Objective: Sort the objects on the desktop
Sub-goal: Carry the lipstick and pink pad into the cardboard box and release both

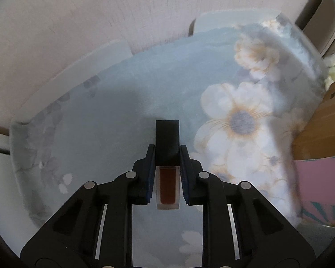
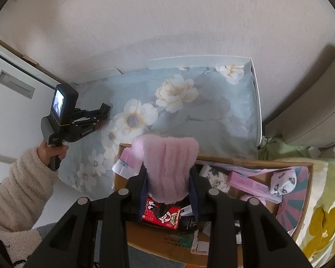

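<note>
Clamping a small lip-gloss tube (image 1: 167, 174) between its blue pads, the left hand-held gripper (image 1: 167, 156) is closed on the black cap, with the clear, brown-filled body lying back toward the camera; it hovers just above the floral cloth (image 1: 100, 122) covering the desk. From the right wrist view, a hand (image 2: 50, 151) in a cream fleece sleeve (image 2: 17, 183) grips the left tool's handle. The right hand-held gripper (image 2: 168, 178) is nearly closed, pinching a fluffy pink item (image 2: 167, 167) that stands up between its fingers, above an open cardboard box (image 2: 158, 239). That box holds a red packet (image 2: 162, 214), a pink carton (image 2: 252, 184) and a patterned sock (image 2: 282, 182)
</note>
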